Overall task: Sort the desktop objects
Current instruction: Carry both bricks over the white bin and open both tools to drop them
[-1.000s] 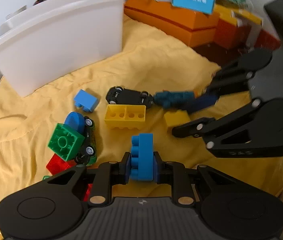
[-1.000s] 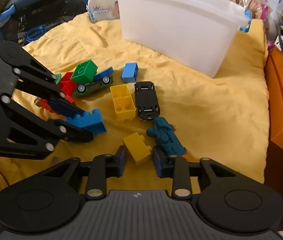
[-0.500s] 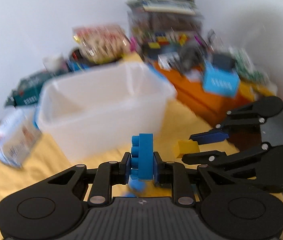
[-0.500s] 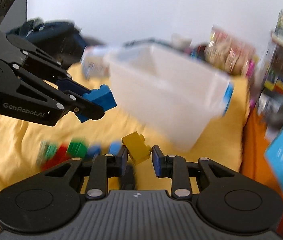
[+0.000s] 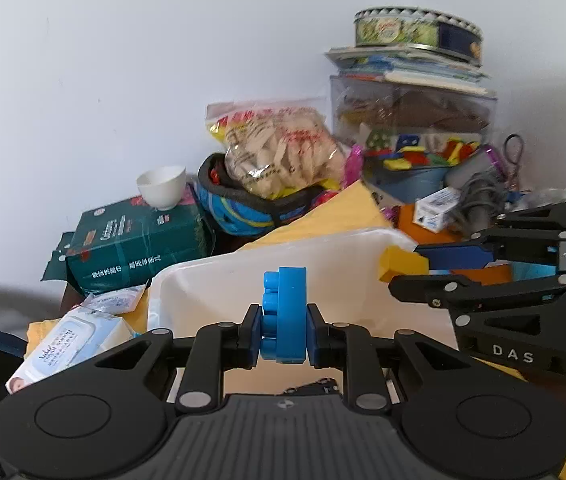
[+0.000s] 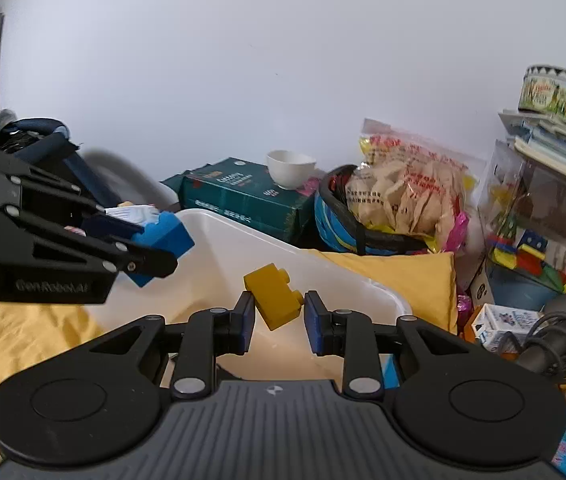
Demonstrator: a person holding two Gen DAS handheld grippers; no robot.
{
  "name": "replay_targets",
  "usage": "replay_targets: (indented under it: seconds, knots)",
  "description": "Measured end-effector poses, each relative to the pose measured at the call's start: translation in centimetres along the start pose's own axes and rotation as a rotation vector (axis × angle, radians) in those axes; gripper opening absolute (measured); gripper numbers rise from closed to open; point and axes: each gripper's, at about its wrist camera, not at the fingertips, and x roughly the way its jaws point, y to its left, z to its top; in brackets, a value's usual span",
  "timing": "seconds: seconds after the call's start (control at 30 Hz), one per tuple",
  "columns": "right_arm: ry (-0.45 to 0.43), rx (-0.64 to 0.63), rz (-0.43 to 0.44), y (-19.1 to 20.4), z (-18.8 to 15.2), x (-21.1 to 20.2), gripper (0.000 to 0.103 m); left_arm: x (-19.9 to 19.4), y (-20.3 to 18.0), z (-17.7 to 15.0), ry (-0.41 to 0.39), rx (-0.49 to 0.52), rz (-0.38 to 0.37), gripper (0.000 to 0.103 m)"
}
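My left gripper (image 5: pixel 285 334) is shut on a blue brick (image 5: pixel 286 312), which stands on edge between the pads with its studs to the left. Behind and under it lies the white plastic bin (image 5: pixel 211 280). My right gripper (image 6: pixel 275 316) is shut on a tilted yellow brick (image 6: pixel 274 295) above the bin's open inside (image 6: pixel 219 240). In the left wrist view the right gripper (image 5: pixel 409 270) comes in from the right with the yellow brick (image 5: pixel 401 264) at the bin's rim. In the right wrist view the left gripper (image 6: pixel 155 246) reaches in from the left with the blue brick (image 6: pixel 165 240).
Behind the bin stand a green box (image 5: pixel 135 244) with a white cup (image 5: pixel 161 186) on it, a helmet (image 5: pixel 243 208) holding a snack bag (image 5: pixel 279 148), and a clear box of blocks (image 5: pixel 411 136) under a tin. A wipes pack (image 5: pixel 71 344) lies left on the yellow cloth (image 6: pixel 23 344).
Both grippers have lifted off the yellow cloth with their bricks and moved forward over the white bin. The loose toys on the cloth have dropped out of view.
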Motion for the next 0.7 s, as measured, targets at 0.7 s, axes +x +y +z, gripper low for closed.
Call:
replay_targets:
  seconds: [0.7]
  knots:
    - [0.006,0.063,0.063,0.3,-2.9,-1.7,0.051,-3.5,0.2,-4.4,0.009,-0.09,-0.007,0.05]
